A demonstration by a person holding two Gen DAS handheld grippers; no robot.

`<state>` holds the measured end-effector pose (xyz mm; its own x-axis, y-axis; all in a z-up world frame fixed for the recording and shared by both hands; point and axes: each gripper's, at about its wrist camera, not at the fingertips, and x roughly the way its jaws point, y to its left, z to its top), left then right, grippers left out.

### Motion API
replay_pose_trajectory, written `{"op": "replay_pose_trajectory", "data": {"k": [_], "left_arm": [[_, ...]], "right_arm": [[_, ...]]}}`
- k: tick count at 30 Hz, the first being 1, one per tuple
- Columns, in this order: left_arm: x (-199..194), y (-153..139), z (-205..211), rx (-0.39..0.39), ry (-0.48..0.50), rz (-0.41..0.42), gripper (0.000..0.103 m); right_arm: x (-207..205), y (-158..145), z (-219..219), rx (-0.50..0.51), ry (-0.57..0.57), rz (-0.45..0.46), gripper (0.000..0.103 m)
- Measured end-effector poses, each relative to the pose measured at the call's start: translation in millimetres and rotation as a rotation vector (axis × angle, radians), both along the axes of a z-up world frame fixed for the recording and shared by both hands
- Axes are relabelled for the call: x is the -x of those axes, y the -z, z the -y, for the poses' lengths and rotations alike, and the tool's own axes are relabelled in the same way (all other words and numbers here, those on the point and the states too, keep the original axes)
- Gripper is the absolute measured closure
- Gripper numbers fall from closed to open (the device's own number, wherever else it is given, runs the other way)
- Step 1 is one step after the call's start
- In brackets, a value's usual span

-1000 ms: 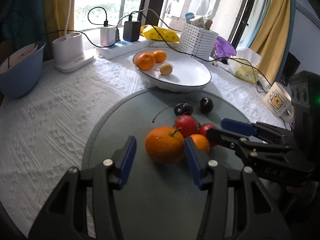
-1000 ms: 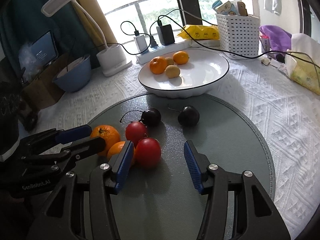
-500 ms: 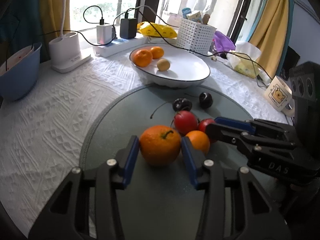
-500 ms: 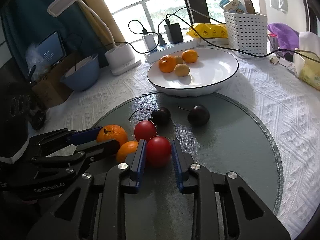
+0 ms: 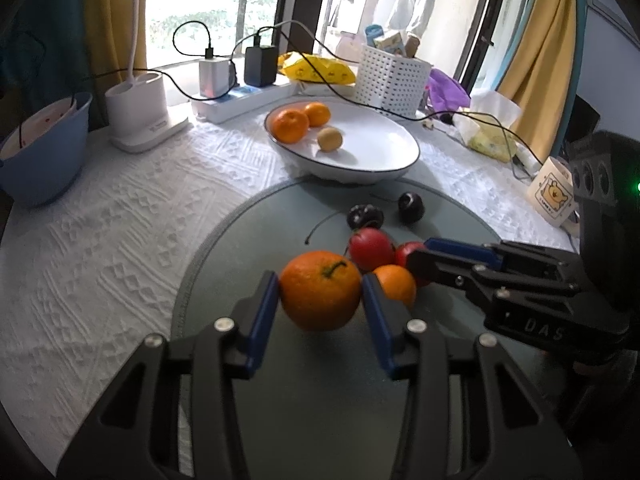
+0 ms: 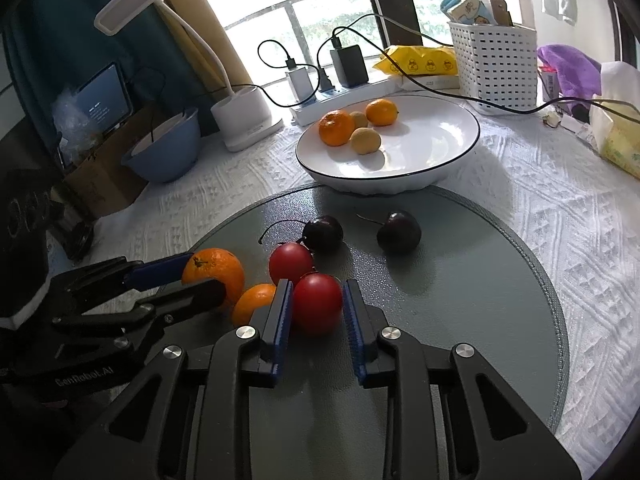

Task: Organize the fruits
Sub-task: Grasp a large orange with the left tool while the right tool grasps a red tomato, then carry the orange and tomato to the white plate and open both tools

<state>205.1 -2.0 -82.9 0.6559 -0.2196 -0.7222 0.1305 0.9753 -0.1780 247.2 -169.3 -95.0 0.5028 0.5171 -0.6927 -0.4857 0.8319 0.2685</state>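
Observation:
My left gripper (image 5: 320,300) is shut on a large orange (image 5: 320,290) on the round grey mat (image 5: 256,240). My right gripper (image 6: 316,308) is shut on a red fruit (image 6: 318,302) on the same mat (image 6: 460,280). Beside them lie a small orange (image 6: 254,300), a second red fruit (image 6: 290,264) and two dark cherries (image 6: 324,232) (image 6: 399,232). A white plate (image 6: 432,136) behind the mat holds two oranges (image 6: 336,128) and yellowish fruits (image 6: 365,141). The left gripper also shows in the right wrist view (image 6: 196,276), the right one in the left wrist view (image 5: 420,254).
A blue bowl (image 5: 40,148), a white lamp base (image 5: 140,116), a power strip with chargers and cables (image 5: 236,96), a white basket (image 5: 392,80), a mug (image 5: 554,196) and tissue packs stand around the plate on the white cloth.
Both grippers have closed: the left on the large orange, the right on the red fruit. Both were open a second ago.

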Motion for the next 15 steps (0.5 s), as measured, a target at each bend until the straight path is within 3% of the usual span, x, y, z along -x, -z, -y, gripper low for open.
{"op": "replay_pose_trajectory", "data": {"k": [15], "left_arm": [[-8.2, -14.7, 0.2, -0.01, 0.005, 0.032, 0.059]], "right_arm": [[-2.0, -22.9, 7.4, 0.012, 0.009, 0.076, 0.076]]}}
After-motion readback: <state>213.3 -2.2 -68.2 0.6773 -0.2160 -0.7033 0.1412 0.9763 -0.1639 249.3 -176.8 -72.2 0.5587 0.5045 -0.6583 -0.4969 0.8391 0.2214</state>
